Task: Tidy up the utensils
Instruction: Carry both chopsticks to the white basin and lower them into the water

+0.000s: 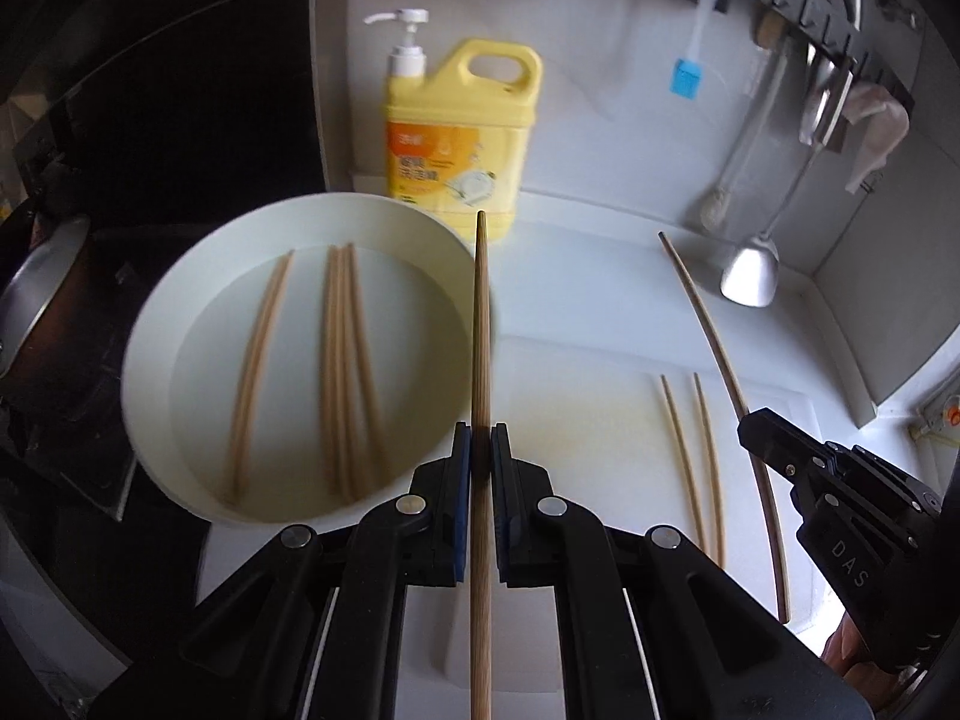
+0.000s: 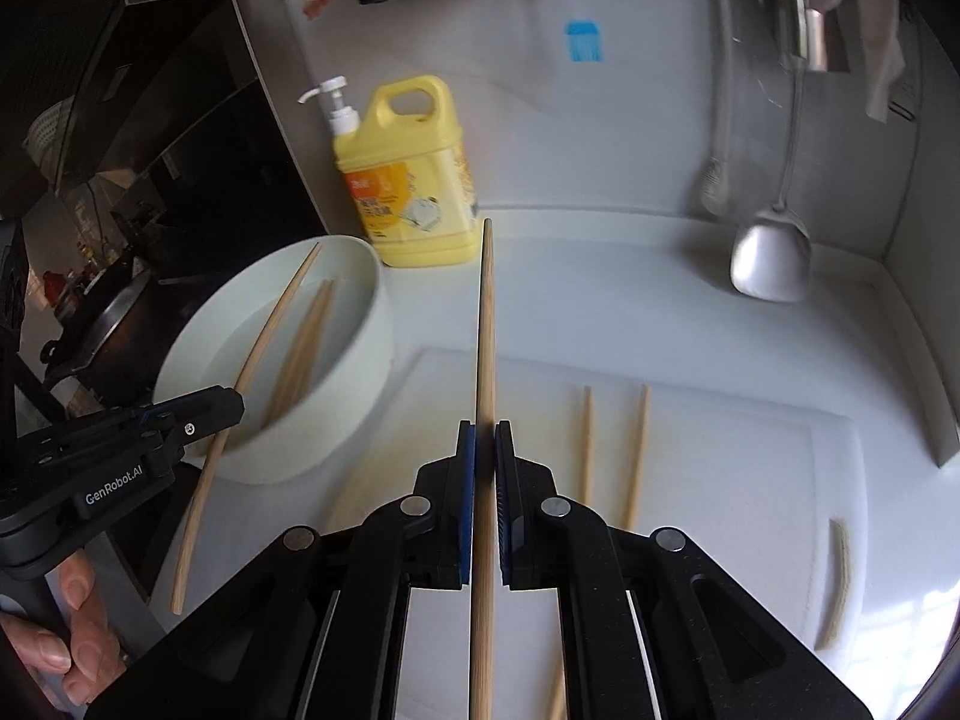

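My left gripper (image 1: 480,438) is shut on a wooden chopstick (image 1: 482,324) that points forward, just right of the white bowl's rim (image 1: 144,324). Several chopsticks (image 1: 342,372) lie in the bowl. My right gripper (image 2: 485,435) is shut on another chopstick (image 2: 487,324), held above the white cutting board (image 2: 750,456). Two loose chopsticks (image 2: 612,450) lie on the board; they also show in the left wrist view (image 1: 693,462). The right gripper (image 1: 756,426) appears at right in the left wrist view, the left gripper (image 2: 237,402) at left in the right wrist view.
A yellow detergent jug (image 1: 456,138) with a pump stands behind the bowl. A metal spatula (image 1: 750,276), a blue brush (image 1: 687,78) and other tools hang on the wall rail. A dark stove with a pan (image 1: 42,300) lies left.
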Demonstrator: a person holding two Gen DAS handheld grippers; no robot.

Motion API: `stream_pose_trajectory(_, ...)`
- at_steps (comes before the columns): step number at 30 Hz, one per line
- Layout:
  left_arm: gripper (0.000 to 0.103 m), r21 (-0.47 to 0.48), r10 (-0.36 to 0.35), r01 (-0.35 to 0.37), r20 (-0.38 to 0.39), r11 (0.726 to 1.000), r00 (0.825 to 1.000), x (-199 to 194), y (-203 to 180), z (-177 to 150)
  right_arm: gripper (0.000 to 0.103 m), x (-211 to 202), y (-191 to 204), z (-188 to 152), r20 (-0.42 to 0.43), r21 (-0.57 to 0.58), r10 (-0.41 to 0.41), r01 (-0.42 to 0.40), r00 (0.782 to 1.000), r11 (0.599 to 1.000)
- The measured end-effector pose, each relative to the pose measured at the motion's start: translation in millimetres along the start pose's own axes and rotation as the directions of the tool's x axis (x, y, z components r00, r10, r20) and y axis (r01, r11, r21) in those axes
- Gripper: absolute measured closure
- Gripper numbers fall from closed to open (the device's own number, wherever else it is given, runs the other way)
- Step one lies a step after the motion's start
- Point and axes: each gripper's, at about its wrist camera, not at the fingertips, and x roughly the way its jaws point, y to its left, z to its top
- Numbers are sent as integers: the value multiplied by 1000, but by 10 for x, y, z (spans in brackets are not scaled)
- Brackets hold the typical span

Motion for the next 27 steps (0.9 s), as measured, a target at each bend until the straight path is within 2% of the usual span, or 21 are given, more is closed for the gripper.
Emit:
stream_pose_trajectory(5,96,-53,45,-43,34,998,998,-55,615,294,97,289,533,336,-5,-33,91,-91,996,995)
stream_pose_trajectory(12,96,-87,53,-51,16,995,998,212,1259,649,97,899,1110,644,-54,-11,169,-170,984,985)
stream_pose_trajectory(20,96,-88,-9,4,-64,996,998,747,1485,782,97,1493,1381,767,-133,30,158,-156,978,987)
stream_pose_trajectory(27,96,-81,-17,6,-129,997,991,1087,1531,757,97,1854,1431,770,-234,69,133,-120,963,990)
